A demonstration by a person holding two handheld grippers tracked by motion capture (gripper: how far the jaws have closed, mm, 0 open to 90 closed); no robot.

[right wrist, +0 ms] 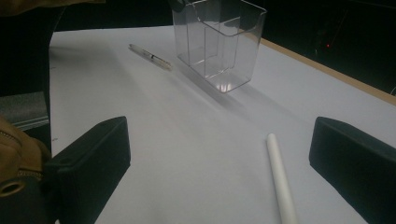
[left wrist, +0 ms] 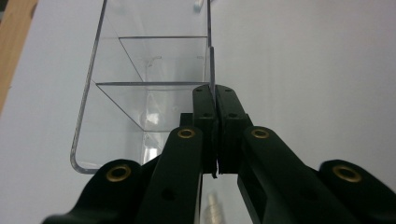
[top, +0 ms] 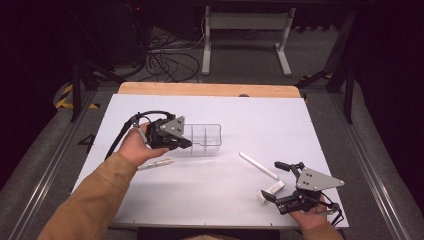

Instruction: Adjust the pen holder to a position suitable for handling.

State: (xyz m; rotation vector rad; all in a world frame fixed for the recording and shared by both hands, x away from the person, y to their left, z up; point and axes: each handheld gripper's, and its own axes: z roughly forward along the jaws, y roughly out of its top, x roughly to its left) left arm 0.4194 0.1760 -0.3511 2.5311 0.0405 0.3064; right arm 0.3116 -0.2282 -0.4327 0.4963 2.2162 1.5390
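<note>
A dark room was recorded around a white table (top: 210, 180) with a wooden far edge; cables and a white frame lay on the grey floor beyond it.

High view: the left gripper (top: 186, 144) was seen clenched on the near wall of a clear divided box (top: 204, 139), which stood near the middle of the table, slightly left. The box's compartments appeared empty. The left hand (top: 136, 146) was wrapped around the gripper body from the left, with a tan sleeve (top: 95, 200) running in from the bottom edge. A clear pen (top: 155, 164) lay just beside that hand. The right gripper (top: 274, 181) was held low at the near right corner, its jaws spread wide and nothing gripped. A small white piece (top: 273, 190) lay between those jaws, and a white stick (top: 258, 165) lay near, further in on the table.

Left gripper view: the two jaws were seen pressed together on a thin clear wall edge of the box (left wrist: 154, 70). Two clear dividers were visible inside, and no contents in the compartments. A metal pen tip (left wrist: 214, 207) showed below the jaws.

Right gripper view: the jaws stood well apart, released, over bare table. The white stick (right wrist: 281, 182) lay between them, nearer one jaw, touching neither. The clear box (right wrist: 217, 42) stood upright farther off, with the clear pen (right wrist: 150, 57) lying just beside it.
</note>
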